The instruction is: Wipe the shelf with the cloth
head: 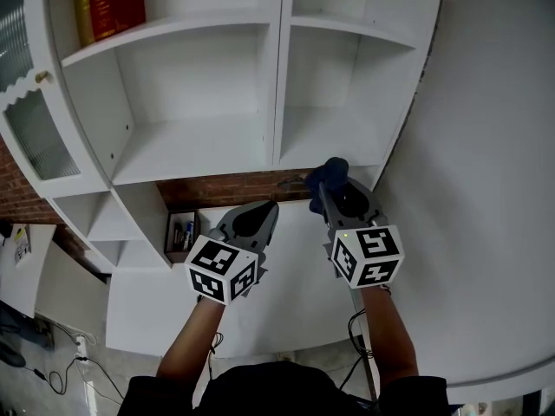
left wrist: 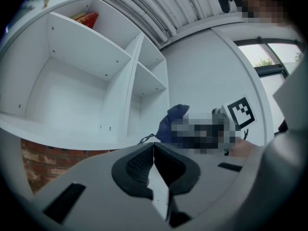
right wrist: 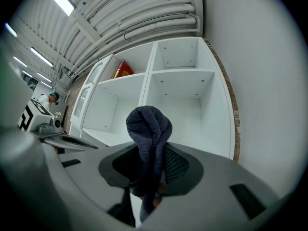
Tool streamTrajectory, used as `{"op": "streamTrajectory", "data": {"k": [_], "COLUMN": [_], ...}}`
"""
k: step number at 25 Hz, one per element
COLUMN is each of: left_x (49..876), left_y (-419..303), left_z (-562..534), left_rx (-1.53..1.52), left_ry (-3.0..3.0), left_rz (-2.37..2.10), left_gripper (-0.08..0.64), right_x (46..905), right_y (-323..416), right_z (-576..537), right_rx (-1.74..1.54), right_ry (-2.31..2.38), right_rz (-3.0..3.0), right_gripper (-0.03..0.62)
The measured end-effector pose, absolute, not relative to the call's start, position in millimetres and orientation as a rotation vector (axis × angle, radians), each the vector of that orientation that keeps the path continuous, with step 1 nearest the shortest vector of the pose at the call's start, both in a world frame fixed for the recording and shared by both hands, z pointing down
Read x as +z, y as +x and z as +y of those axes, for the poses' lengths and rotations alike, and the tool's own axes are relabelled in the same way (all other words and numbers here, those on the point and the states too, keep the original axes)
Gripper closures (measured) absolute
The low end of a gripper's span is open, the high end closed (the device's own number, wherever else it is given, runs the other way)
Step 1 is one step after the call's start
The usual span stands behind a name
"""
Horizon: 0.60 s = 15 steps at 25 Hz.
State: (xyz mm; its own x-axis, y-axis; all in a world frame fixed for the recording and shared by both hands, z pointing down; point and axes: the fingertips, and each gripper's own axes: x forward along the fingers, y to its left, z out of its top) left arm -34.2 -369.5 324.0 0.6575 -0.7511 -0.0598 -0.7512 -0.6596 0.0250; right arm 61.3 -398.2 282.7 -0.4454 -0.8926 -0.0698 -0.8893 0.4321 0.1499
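The right tool (right wrist: 150,174) was clamped tight on the bunched dark blue cloth (right wrist: 149,126), just in front of the shelf's (head: 195,150) lower right compartment. The left tool (left wrist: 154,162), jaws pressed together on nothing, hung below the shelf.

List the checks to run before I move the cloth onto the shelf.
1. Cloth gripped: ok, right gripper jaws shut on it, bunch sticking out ahead.
2. Left gripper free: ok, jaws together, nothing between them.
3. Shelf bays ahead bare: ok; red box sits only on the upper left board.
4. Glass door out of the way: ok, swung open at left.
5. Cloth on the board: not ok, it appears to be held in front of the edge.
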Motion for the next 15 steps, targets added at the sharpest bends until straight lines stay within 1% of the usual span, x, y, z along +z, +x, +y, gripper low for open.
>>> {"op": "streamTrajectory", "data": {"k": [15], "left_x": [319], "left_y": [-26], "left_z": [-394], "left_rx": [0.094], "left_ry": [-2.817], "left_rz": [1.349], "left_gripper": [0.543], "right_x": [248], "right_y": [40], "right_z": [-464], "right_rx": [-0.330], "right_ry": [1.472], "right_rz": [-2.643], "right_gripper": [0.462]}}
